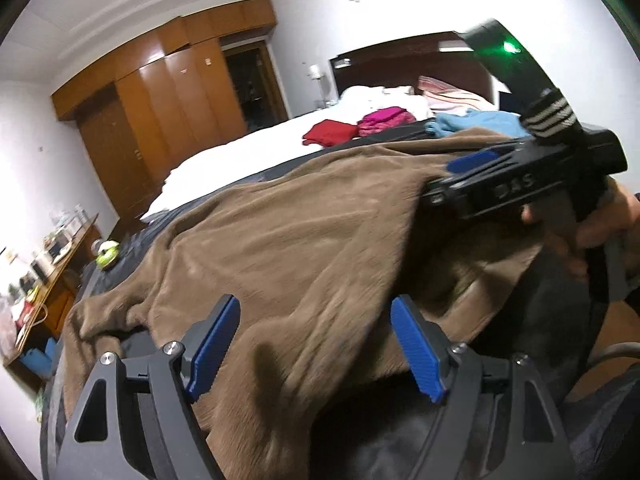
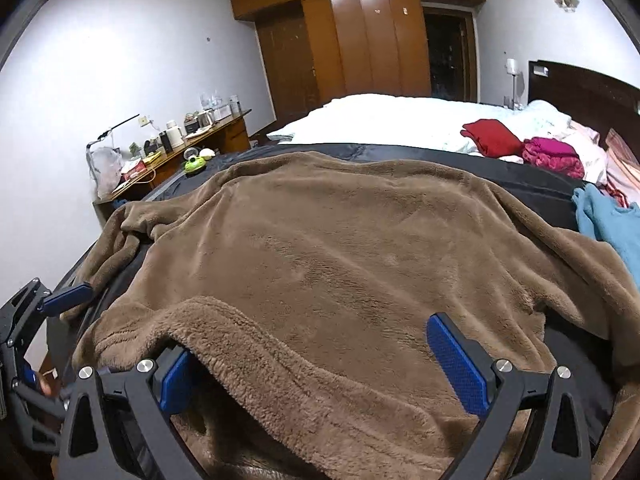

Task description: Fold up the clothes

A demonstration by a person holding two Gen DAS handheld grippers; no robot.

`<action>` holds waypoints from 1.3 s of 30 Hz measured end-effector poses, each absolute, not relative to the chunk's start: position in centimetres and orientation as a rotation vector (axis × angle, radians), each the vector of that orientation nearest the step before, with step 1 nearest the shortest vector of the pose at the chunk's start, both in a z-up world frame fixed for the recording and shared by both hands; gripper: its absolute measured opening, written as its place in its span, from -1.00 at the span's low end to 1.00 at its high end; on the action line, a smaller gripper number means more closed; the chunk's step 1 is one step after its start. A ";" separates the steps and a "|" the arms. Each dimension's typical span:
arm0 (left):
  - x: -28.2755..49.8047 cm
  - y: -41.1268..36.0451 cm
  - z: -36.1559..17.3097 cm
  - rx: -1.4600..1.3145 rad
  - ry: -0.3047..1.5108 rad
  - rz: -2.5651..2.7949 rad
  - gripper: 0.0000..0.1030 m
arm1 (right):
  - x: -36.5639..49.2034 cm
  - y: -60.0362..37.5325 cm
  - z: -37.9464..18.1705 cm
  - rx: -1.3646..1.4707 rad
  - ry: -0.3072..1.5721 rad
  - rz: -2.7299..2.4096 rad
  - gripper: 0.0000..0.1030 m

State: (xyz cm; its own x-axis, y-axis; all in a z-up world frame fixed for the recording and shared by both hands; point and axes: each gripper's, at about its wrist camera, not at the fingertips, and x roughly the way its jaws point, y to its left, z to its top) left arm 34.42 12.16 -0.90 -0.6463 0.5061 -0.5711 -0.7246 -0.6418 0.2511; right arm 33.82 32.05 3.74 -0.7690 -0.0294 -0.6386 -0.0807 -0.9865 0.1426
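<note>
A bedroom is being shown, with a wooden wardrobe (image 2: 360, 40) standing against the far wall and a cluttered wooden desk (image 2: 180, 152) set along the side wall. A bed (image 2: 400, 116) covered in white bedding is occupying the middle ground, and a dark sheet (image 2: 440, 160) is being seen spread over its near part. The task's thing, a brown fleece garment (image 2: 340, 260), is lying flat across that dark sheet, its near hem hanging toward both cameras and one sleeve (image 2: 132, 220) bunched at the side toward the desk. Folded red clothing (image 2: 492, 136) and magenta clothing (image 2: 552, 156) are resting on the white bedding farther back, and a light blue garment (image 2: 608, 224) is lying just beside the brown fleece, toward the headboard (image 1: 400, 64). A small green object (image 2: 194, 165) is sitting at the bed's edge near the desk. The left gripper (image 1: 316, 348) is being held with its blue pads spread wide, released, over the near edge of the fleece. The right gripper (image 2: 328, 368) is likewise being held agape, the fleece hem lying between its pads, one pad (image 2: 176, 376) partly tucked under a fold; nothing is being clamped. In the left wrist view a hand (image 1: 592, 232) is being seen around the right gripper's handle.
</note>
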 end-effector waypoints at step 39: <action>37.2 -4.0 2.7 -0.730 0.565 2.515 0.60 | 55.0 33.1 6.0 -1.124 -0.167 2.797 -0.85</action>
State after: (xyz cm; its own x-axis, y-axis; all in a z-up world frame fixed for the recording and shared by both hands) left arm 37.22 -4.04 2.72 -0.7543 0.3098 -0.5789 -0.5275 -0.8108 0.2535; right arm 55.02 33.12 6.02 -0.7162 0.1545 -0.6806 -0.0724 -0.9864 -0.1476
